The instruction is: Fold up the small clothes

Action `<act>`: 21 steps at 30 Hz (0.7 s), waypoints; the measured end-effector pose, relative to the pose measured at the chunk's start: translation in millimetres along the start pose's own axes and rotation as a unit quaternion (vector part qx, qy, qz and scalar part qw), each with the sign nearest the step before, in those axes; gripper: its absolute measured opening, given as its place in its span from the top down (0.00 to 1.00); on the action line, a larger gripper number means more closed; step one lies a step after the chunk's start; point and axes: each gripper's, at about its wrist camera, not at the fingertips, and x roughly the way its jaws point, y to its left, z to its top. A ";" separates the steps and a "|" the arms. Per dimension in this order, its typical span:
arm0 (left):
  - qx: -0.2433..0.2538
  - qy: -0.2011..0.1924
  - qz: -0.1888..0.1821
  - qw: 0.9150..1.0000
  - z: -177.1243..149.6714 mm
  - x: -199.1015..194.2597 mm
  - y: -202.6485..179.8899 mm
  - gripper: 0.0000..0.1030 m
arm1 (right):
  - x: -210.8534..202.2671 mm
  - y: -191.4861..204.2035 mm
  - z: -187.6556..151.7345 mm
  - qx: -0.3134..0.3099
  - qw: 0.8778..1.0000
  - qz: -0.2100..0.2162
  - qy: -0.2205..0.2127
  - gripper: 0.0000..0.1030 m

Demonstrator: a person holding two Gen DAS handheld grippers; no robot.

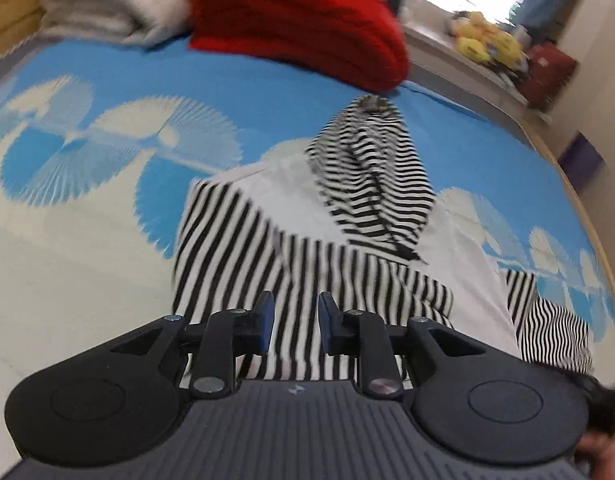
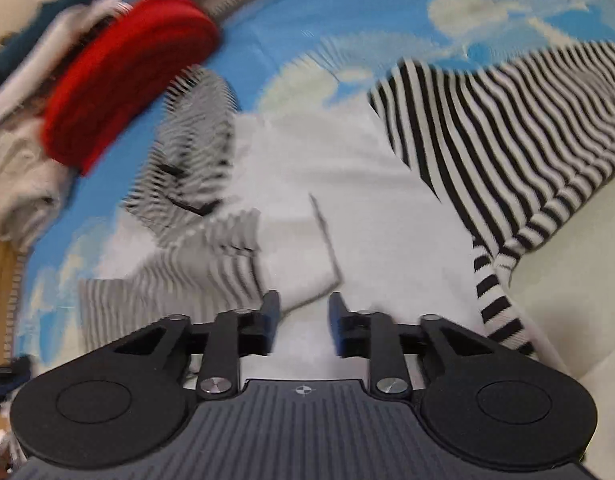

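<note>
While the hoodie [image 1: 315, 240] lies mid-bed [image 1: 107, 208], hood toward the red stack [image 1: 299, 24], both grippers hover over its near hem. Left gripper [image 1: 296, 326] and right gripper [image 2: 303, 322] stand parted, gripping nothing; long axis runs straight away from them.

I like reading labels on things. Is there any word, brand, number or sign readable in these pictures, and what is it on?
No readable words or numbers anywhere.
Small round crosshair mark, no letters: on the right gripper body.
Faint mark on the left gripper body: too blurred to read.
Striped hoodie: no visible label.
</note>
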 end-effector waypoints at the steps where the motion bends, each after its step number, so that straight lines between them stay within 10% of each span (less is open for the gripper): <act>1: 0.007 -0.002 -0.002 1.000 2.2 -0.1 -3.8 0.75 | 9.2 -2.7 1.7 0.011 1.000 -0.008 0.003 0.65; 9: 0.020 0.003 -0.025 0.999 11.5 7.4 -20.1 0.75 | 54.5 1.6 10.5 0.041 0.999 -0.029 -0.005 0.53; 12: 0.031 0.005 -0.022 0.999 12.5 11.8 -23.7 0.75 | 56.0 19.4 9.1 0.003 0.999 -0.032 -0.023 0.93; 21: 0.029 0.011 -0.018 0.999 14.5 13.4 -14.5 0.75 | -32.0 47.4 27.3 -0.031 0.980 -0.032 -0.192 0.94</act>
